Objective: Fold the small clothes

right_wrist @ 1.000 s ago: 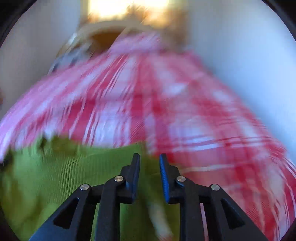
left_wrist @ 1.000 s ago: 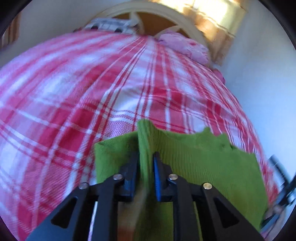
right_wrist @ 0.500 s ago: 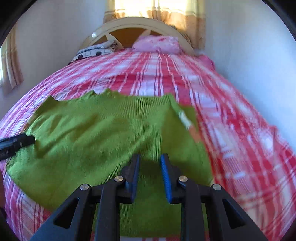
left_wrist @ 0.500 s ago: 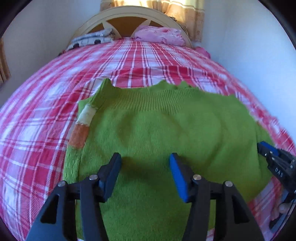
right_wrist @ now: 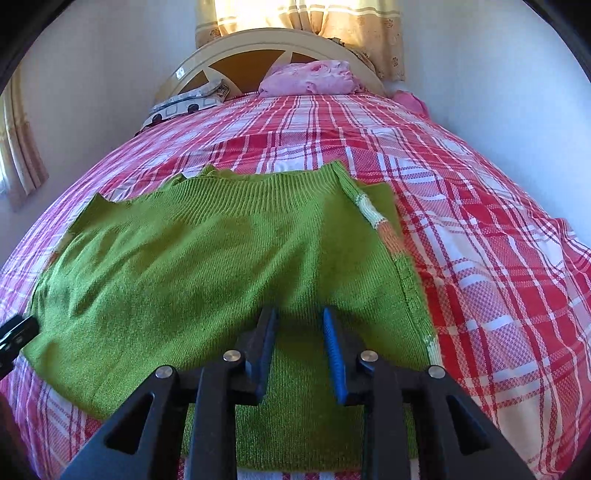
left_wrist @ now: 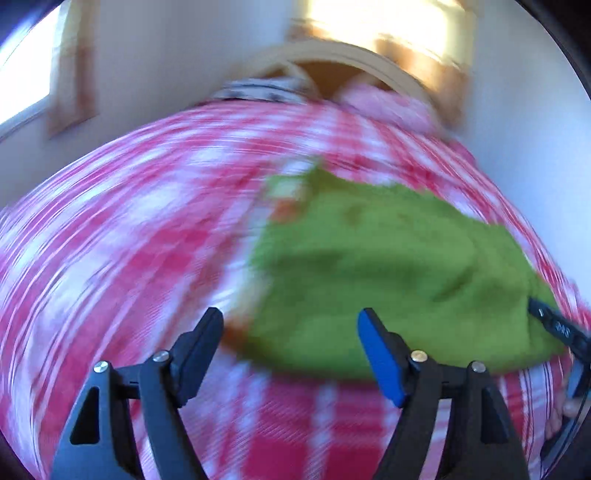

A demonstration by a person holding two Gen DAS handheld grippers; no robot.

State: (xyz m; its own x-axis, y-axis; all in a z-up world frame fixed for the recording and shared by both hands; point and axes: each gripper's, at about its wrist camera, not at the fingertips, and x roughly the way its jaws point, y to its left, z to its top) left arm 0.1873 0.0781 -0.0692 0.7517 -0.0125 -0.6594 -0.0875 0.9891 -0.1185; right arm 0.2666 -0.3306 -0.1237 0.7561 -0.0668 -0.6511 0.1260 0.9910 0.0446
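Note:
A small green knitted sweater lies flat on the red and white plaid bed cover, with a striped sleeve folded along its right edge. My right gripper hovers over the sweater's near right part with its jaws a little apart and nothing between them. In the blurred left wrist view the sweater lies ahead to the right. My left gripper is wide open and empty, above the sweater's near left edge. The right gripper's tip shows at the far right.
A cream headboard stands at the far end with a pink pillow and a patterned pillow. White walls flank the bed on both sides. Curtains hang behind the headboard.
Both grippers let go of the sweater, which now lies spread flat. The left gripper opened wide and is swinging away leftward. The right gripper holds almost still over the sweater.

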